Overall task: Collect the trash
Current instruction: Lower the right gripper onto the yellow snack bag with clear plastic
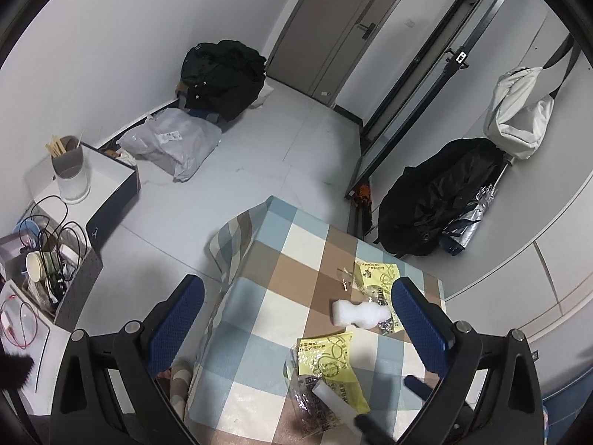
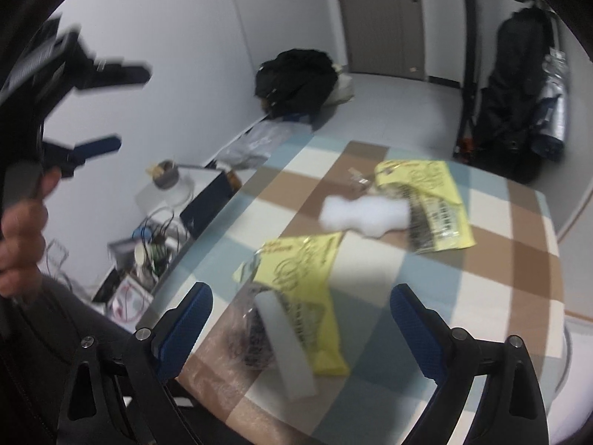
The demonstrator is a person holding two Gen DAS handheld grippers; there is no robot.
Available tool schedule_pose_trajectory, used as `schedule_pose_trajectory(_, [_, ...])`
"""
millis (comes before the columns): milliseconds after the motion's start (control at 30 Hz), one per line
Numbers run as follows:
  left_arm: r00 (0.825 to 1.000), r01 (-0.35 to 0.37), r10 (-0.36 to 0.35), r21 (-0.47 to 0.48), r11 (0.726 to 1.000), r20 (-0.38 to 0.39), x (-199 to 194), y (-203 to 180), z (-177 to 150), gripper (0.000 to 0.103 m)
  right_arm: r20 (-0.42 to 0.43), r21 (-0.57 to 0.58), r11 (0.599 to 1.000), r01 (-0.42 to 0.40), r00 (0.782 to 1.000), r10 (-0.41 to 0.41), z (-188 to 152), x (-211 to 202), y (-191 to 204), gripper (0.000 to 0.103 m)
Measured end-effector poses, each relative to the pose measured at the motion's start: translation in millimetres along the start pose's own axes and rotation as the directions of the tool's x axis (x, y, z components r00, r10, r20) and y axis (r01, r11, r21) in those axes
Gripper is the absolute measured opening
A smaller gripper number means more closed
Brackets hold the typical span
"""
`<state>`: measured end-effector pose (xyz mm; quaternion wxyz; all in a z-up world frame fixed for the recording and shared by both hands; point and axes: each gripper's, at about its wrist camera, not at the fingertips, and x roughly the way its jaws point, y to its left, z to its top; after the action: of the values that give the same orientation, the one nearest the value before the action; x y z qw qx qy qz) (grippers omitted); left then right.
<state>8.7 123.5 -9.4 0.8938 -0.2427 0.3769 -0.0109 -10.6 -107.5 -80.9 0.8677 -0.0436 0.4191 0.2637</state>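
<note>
Both hand-held grippers are wide open and hold nothing. Up over the near left side of the desk (image 1: 259, 296) hangs the left hand-held gripper (image 1: 296, 324), with its left finger out past the desk edge, above the floor (image 1: 289, 141). Low over the near end of the desk sits the right hand-held gripper (image 2: 302, 326), and the near yellow bag (image 2: 307, 278) and the flat white strip (image 2: 285, 337) show between its blue fingers (image 2: 185, 328). This strip lies across the clear, crinkly end of that bag. A lumpy white foam piece (image 2: 355, 215) lies in the middle of the desk, touching the far yellow bag (image 2: 426, 200). Tiny clear scraps (image 2: 357, 178) lie just beside that bag's far corner. The desk has a checked cloth in blue, brown and cream, and the cloth hangs down over the left edge. All the trash is toward the right half of the desk, so the left half is bare cloth. On the floor to the left are a box of cables (image 1: 48, 259) and a dark box (image 1: 111, 189), near the desk's left side. A black bag (image 1: 433, 200) leans by the wall past the far right corner.
</note>
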Motion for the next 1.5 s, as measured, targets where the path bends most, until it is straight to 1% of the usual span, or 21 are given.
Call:
schedule_pose_trajectory(133, [1.000,-0.013,0.013,-0.010,1.000,-0.007,1.4,2.0,0.8,0.099,-0.025,-0.046,0.999,-0.014,1.000,0.013,-6.2,11.5,12.8,0.089])
schedule_pose_trajectory(233, [1.000,-0.017,0.017,-0.015,1.000,-0.009,2.1,3.3,1.3,0.099,-0.028,-0.084,0.996,-0.014,1.000,0.012,-9.5,16.5,18.2,0.081])
schedule_pose_trajectory(300, [1.000,-0.020,0.020,-0.015,1.000,-0.012,2.8,3.1,1.3,0.099,-0.047,-0.103,0.995,-0.009,0.999,0.004,-11.5,21.9,19.7,0.067])
schedule_pose_trajectory(367, [1.000,-0.026,0.026,-0.014,1.000,-0.013,3.5,2.7,1.2,0.099,-0.074,-0.113,0.993,-0.016,0.997,0.007,-14.5,28.3,19.6,0.060])
schedule_pose_trajectory(433, [0.999,-0.032,0.031,-0.012,0.999,-0.015,4.8,2.5,0.6,0.099,-0.082,-0.121,0.993,-0.014,0.997,0.004,-16.9,31.4,20.7,0.057])
schedule_pose_trajectory(567, [0.999,-0.035,0.034,-0.011,0.999,-0.023,7.7,1.5,-0.9,0.099,-0.081,-0.149,0.989,-0.006,0.997,-0.006,-20.1,34.3,24.5,0.035])
schedule_pose_trajectory(633, [0.999,-0.041,0.041,-0.006,0.999,-0.025,9.2,0.7,-1.4,0.099,-0.094,-0.142,0.990,-0.022,0.995,0.009,-21.2,37.4,24.2,0.033])
schedule_pose_trajectory(700, [0.999,-0.045,0.045,-0.001,0.999,-0.026,10.1,0.4,-2.2,0.099,-0.119,-0.152,0.988,-0.017,0.993,-0.002,-24.9,43.6,24.8,0.022])
schedule_pose_trajectory(800, [0.998,-0.047,0.047,0.000,0.999,-0.035,13.5,0.7,-3.9,0.099,-0.133,-0.172,0.985,0.012,0.990,-0.035,-28.3,49.1,24.2,0.017])
schedule_pose_trajectory(833, [0.998,-0.049,0.049,-0.003,0.999,-0.040,15.0,1.2,-4.4,0.099,-0.134,-0.169,0.986,0.009,0.990,-0.032,-28.4,48.6,23.7,0.016])
schedule_pose_trajectory(900, [0.997,-0.057,0.057,-0.001,0.998,-0.044,16.8,1.3,-5.6,0.099,-0.133,-0.150,0.989,0.002,0.991,-0.023,-26.8,47.5,20.9,0.012])
schedule_pose_trajectory(1000, [0.996,-0.078,0.078,0.005,0.997,-0.043,18.9,1.4,-6.2,0.099,-0.133,-0.120,0.993,-0.013,0.991,-0.004,-24.3,44.4,16.6,0.010])
schedule_pose_trajectory(1300, [0.995,-0.083,0.082,-0.001,0.997,-0.052,20.2,2.5,-6.4,0.099,-0.070,-0.032,0.999,-0.035,0.997,0.033,-17.4,18.4,4.7,0.009])
schedule_pose_trajectory(1500, [0.991,-0.107,0.107,0.013,0.994,-0.080,27.9,1.1,-10.0,0.099,-0.031,0.033,0.999,-0.011,0.999,0.012,-12.2,-3.3,-15.0,0.009])
